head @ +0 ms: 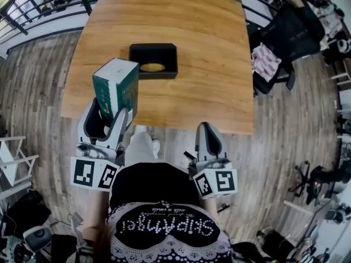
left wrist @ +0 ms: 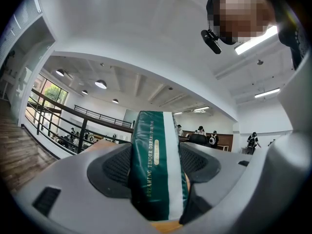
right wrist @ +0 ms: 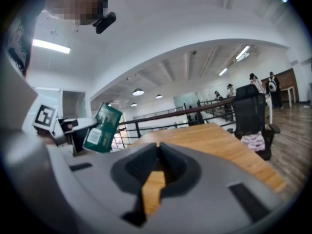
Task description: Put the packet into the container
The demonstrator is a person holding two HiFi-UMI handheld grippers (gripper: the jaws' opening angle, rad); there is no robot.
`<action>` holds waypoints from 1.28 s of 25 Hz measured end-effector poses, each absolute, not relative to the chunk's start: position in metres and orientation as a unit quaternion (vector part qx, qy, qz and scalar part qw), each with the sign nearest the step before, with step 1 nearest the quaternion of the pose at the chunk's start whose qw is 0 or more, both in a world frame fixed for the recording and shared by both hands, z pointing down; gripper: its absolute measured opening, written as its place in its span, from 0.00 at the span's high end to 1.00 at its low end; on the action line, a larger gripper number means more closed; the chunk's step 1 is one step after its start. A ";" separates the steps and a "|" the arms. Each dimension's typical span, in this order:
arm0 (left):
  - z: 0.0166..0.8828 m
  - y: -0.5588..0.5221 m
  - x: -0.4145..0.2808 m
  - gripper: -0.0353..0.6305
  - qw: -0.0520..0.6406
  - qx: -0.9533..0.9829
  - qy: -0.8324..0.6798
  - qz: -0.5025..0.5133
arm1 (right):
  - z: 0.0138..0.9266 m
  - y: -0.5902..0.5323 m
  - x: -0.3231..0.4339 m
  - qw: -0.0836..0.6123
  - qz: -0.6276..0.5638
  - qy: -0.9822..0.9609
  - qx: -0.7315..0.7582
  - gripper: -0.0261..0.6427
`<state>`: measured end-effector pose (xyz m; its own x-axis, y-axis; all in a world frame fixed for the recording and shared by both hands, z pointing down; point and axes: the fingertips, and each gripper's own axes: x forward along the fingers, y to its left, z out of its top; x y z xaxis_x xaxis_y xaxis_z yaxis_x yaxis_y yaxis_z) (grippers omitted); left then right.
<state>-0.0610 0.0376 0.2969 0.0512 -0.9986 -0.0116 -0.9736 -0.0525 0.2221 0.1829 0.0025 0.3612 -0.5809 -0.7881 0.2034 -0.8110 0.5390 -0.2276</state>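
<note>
A dark green and white packet [head: 116, 88] is held upright in my left gripper [head: 109, 116], whose jaws are shut on its lower part, above the near edge of the table. In the left gripper view the packet [left wrist: 156, 169] fills the gap between the pads. The black container [head: 153, 60] sits on the wooden table [head: 208, 64] just beyond the packet, with a round tan patch showing in its bottom. My right gripper [head: 209, 138] hangs off the table's near edge, jaws shut with nothing between them [right wrist: 157, 152]. The right gripper view also catches the packet [right wrist: 101, 128] at the left.
A black office chair [head: 285, 37] with a pink cloth [head: 266, 61] stands at the table's right side. A railing [head: 33, 4] runs at the upper left. White furniture [head: 13, 169] and a bag lie on the floor at the left.
</note>
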 end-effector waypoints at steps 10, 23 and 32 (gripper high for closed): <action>0.300 0.033 -0.072 0.44 0.083 0.718 -0.686 -0.082 | 0.364 -0.001 0.173 0.045 0.157 -0.875 0.455 0.90; 0.318 -0.018 -0.142 0.45 0.098 0.728 -0.675 -0.071 | 0.363 -0.048 0.093 0.067 0.155 -0.877 0.449 0.90; 0.328 -0.062 -0.161 0.45 0.112 0.747 -0.652 -0.069 | 0.369 -0.078 0.080 0.078 0.163 -0.858 0.480 0.90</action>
<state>-0.1608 -0.0619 0.3279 0.1407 -0.9891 0.0432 -0.9582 -0.1250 0.2574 0.0797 -0.0784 0.3695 -0.5262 -0.7993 0.2902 -0.8501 0.4854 -0.2043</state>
